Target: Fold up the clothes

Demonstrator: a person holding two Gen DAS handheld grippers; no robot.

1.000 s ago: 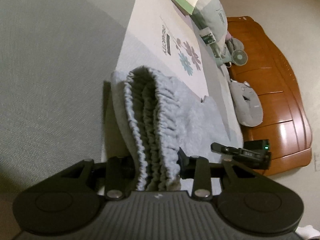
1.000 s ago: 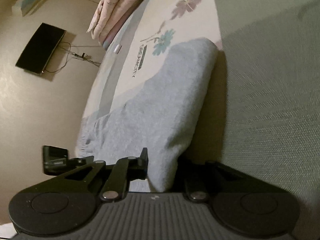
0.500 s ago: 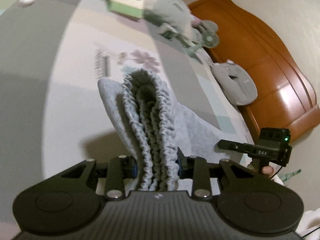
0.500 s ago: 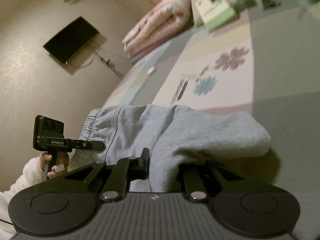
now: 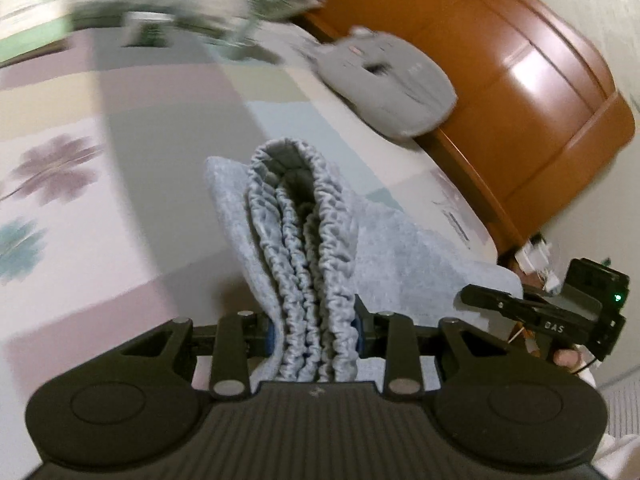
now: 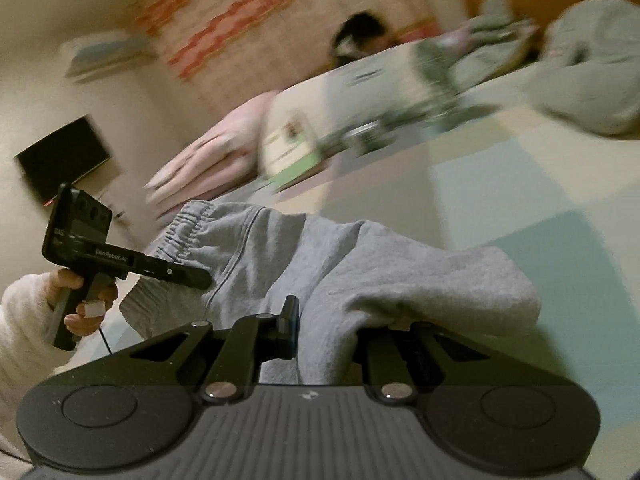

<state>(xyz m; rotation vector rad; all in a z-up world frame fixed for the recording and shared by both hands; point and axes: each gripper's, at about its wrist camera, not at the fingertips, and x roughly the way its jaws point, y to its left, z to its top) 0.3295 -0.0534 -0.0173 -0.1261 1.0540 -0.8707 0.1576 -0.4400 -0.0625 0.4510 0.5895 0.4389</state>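
The left tool [image 5: 314,330] pinches the grey sweatpants' [image 5: 384,240] gathered waistband [image 5: 304,216]; the right tool [image 6: 324,326] pinches their fabric above the bed [image 6: 500,184].

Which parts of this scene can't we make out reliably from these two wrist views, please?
- Left wrist: items along the bed's far edge, motion-blurred.
- Left wrist: grey pants' legs, hidden behind the bunched waistband.
- Right wrist: right fingers' contact area, covered by draped cloth.
- Right wrist: clutter near the pink bedding, blurred.
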